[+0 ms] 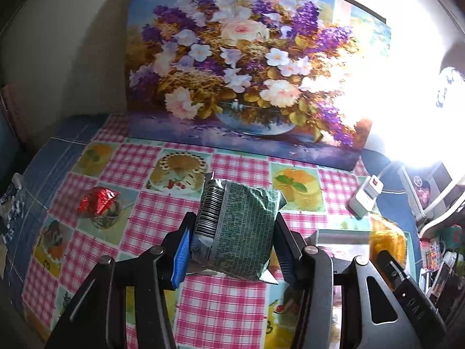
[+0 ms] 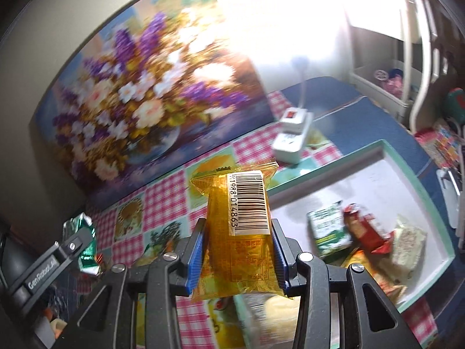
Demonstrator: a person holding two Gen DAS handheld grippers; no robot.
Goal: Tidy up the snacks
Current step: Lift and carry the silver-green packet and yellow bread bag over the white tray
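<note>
1. The left gripper [image 1: 232, 229] is clamped on 1 green snack packet [image 1: 237, 229], its jaws pressing both side edges so the printed back and barcode face the camera; gripped across its width like this, the packet hangs above the checked tablecloth [image 1: 151, 218] instead of resting on it.
2. The right gripper [image 2: 239, 238] pinches 1 orange snack packet [image 2: 238, 232] the same way, barcode label upward, held above the cloth just left of the tray [image 2: 418, 192].
3. Both packets are probably held by their flanks because the crinkly film gives a flat hold there, and both look ready to be carried to the tray.
4. The tray, a white-floored box with a mint-green rim, sits at the right of the table and serves as the collection spot. It holds at least 4 snacks: 1 green-and-white packet [image 2: 328, 228], 1 red packet [image 2: 363, 226], 1 pale packet [image 2: 407, 244] and 1 orange-toned one partly hidden at the near edge; blur prevents a firmer count.
5. Loose on the cloth: 1 red foil wrapper [image 1: 97, 200], well apart from the tray at the far left.
6. Background: 1 flower painting [image 1: 247, 67] leaning against the wall and 1 white power adapter [image 2: 292, 136] with a red switch.
</note>
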